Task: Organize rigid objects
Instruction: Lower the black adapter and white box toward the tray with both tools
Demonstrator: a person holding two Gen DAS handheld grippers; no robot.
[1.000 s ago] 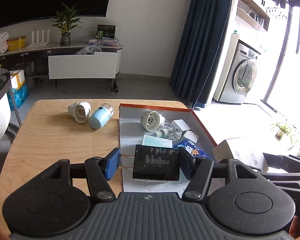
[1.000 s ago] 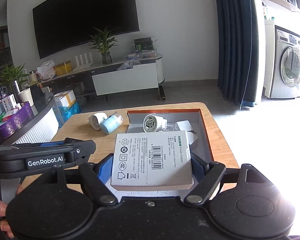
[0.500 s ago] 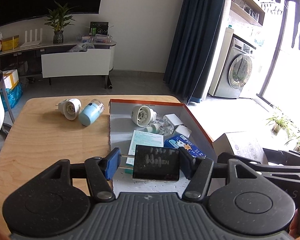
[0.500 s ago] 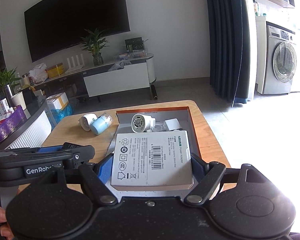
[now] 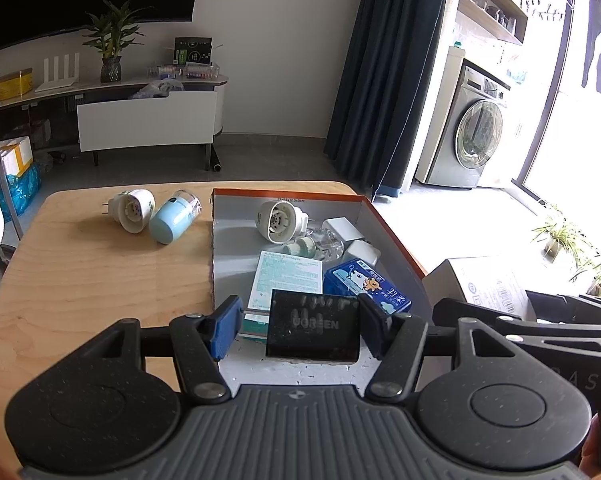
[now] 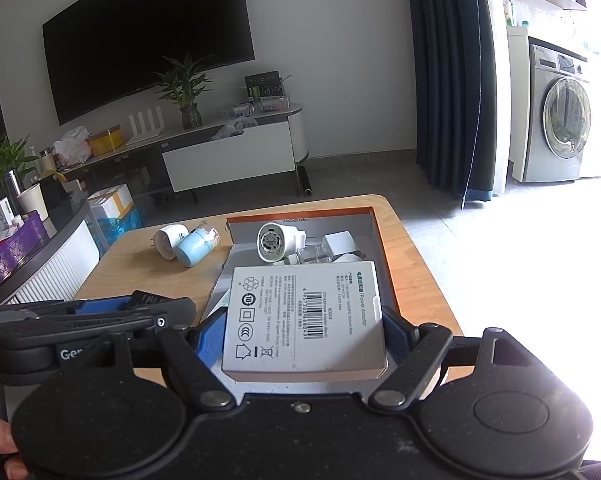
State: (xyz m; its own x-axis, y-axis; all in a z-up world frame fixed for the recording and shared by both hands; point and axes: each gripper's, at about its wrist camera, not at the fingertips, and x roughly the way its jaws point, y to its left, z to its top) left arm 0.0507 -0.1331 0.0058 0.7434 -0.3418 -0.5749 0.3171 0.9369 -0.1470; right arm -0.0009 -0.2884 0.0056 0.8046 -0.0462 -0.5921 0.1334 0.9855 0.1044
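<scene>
We are mid-placement, we judge: both loads hang over the shallow orange-rimmed cardboard tray (image 5: 392,232) on the smooth wooden table (image 5: 100,272), and next each needs lowering into a bare patch of grey floor. Our right gripper (image 6: 304,330) clamps a flat white power adapter box (image 6: 304,320); our left gripper (image 5: 300,326) grips a glossy black adapter block (image 5: 312,330); two rounded plug-in devices (image 5: 132,210) lie outside
</scene>
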